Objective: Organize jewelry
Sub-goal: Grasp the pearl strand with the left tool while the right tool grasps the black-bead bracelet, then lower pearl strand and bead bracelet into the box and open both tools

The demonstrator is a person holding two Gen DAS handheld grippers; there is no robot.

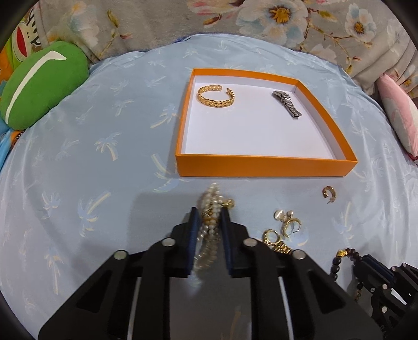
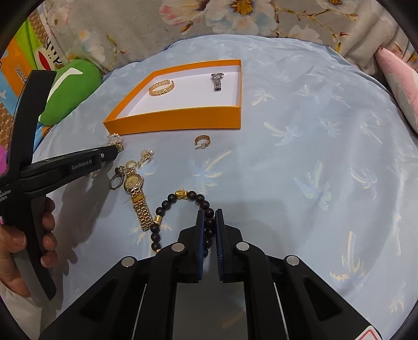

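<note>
The left gripper [image 1: 211, 217] is clamped on a pearl bracelet [image 1: 209, 225], whose strands run down between its two blue-lined fingers and stick out past the tips. It is just short of the near wall of the orange box [image 1: 263, 164]. The box is shallow and white inside, and it sits on a pale blue cloth [image 1: 91, 157] printed with palm trees.

Two pieces lie in the far part of the box, well apart: a gold bangle [image 1: 216, 95] on the left and a silver watch [image 1: 287, 103] on the right.

The right gripper [image 2: 209, 217] is closed on a dark bead bracelet [image 2: 180, 211] (the beads carry a gold charm at the top of the loop). The rest of the loop curves away to the left on the cloth.

Just left of that loop lies a gold watch [image 2: 135, 191], its band touching the beads. A dark ring [image 2: 116, 180] rests beside the watch face. A little farther off is a small cluster of gold and pearl earrings [image 2: 145, 157]. A single gold hoop earring [image 2: 201, 141] lies alone on the cloth, near the box's front wall.

A green cushion [image 1: 41, 83] rests at the far left. A pink pillow [image 1: 399, 115] is at the far right, against floral fabric [image 1: 235, 23].
</note>
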